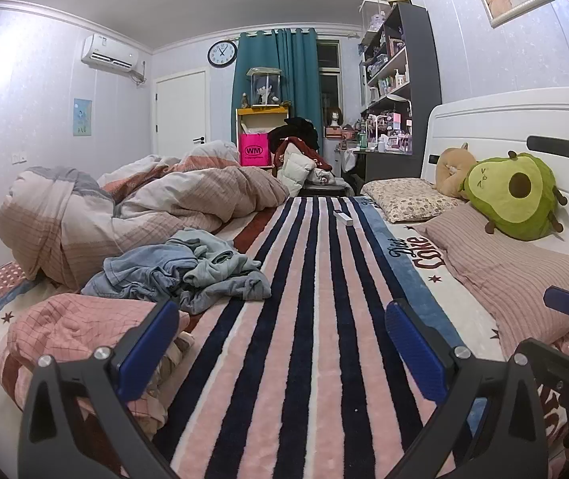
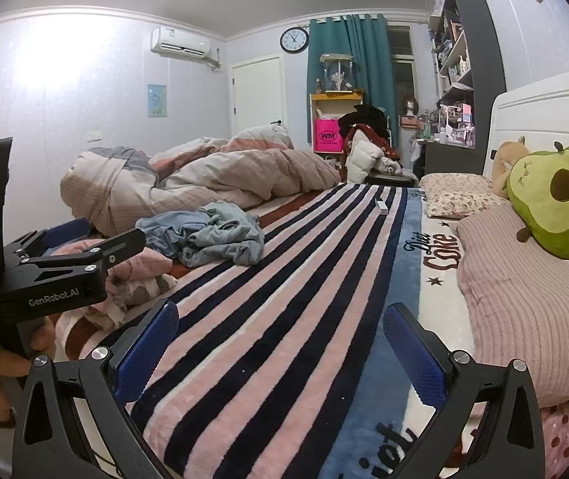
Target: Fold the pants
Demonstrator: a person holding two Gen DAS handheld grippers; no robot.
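Crumpled light-blue denim pants (image 1: 180, 269) lie in a heap on the striped blanket (image 1: 304, 319), left of centre; they also show in the right wrist view (image 2: 208, 237). My left gripper (image 1: 282, 319) is open and empty, hovering above the blanket, with the pants ahead and to the left of its left finger. My right gripper (image 2: 280, 321) is open and empty, further right over the blanket. The left gripper's body (image 2: 53, 275) shows at the left of the right wrist view, held in a hand.
A rumpled duvet (image 1: 125, 207) lies behind the pants. A pink checked cloth (image 1: 81, 331) lies left front. Pillows (image 1: 504, 271) and an avocado plush (image 1: 516, 195) line the headboard at right. A small white box (image 1: 342, 217) sits far on the blanket.
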